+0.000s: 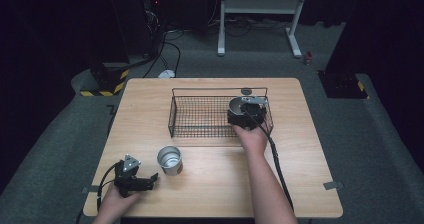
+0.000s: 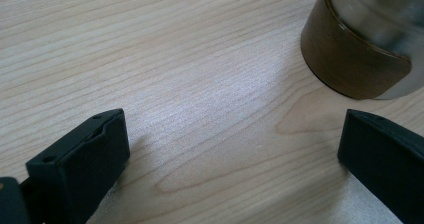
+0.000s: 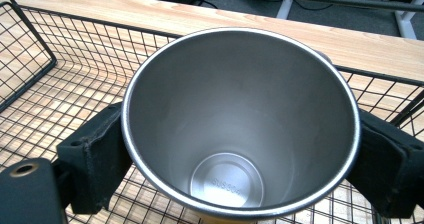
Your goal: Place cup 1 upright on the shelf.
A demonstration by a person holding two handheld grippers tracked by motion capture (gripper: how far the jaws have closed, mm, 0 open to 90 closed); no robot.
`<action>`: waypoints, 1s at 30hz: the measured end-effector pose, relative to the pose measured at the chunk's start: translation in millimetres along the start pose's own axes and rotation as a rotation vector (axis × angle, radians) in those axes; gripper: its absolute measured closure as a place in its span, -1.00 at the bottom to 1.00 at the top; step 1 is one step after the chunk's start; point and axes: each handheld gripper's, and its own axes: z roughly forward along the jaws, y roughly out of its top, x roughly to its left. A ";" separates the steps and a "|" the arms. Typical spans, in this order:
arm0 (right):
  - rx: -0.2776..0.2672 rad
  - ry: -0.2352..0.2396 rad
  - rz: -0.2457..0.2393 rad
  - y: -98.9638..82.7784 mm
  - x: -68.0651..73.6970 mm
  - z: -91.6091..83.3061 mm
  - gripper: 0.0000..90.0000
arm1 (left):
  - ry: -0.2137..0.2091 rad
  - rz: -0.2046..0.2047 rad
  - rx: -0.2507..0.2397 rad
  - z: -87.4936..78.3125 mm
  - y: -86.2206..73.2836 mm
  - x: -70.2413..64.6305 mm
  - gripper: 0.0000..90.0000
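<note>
A black wire basket [image 1: 200, 90] stands in the middle of the wooden table [image 1: 210, 184]. My right gripper [image 1: 246, 111] is at the basket's right end, shut on an empty steel cup [image 1: 236, 105]. In the right gripper view the cup [image 3: 240, 109] opens towards the camera between both jaws of the right gripper [image 3: 240, 144], over the basket's mesh floor [image 3: 75, 49]. A second steel cup [image 1: 169, 160] stands upright near the table's front left. My left gripper [image 1: 152, 180] lies open just left of it; in the left gripper view that cup [image 2: 357, 49] shows a brown band, ahead of the open left gripper [image 2: 235, 134].
The left half of the basket holds nothing. A white table frame [image 1: 260, 6], cables and black stands with yellow-striped feet [image 1: 105, 84] sit on the grey floor behind the table. Bare wood lies along the table's front and right.
</note>
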 end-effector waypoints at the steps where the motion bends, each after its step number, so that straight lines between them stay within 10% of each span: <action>1: 0.001 0.001 0.003 0.2 0.0 -0.5 -0.81 | 0.000 0.000 0.000 0.0 0.0 0.0 -0.99; 30: 0.030 -0.018 0.014 -8.5 -4.4 -4.8 -0.81 | 0.000 0.000 0.000 0.0 0.0 0.0 -0.99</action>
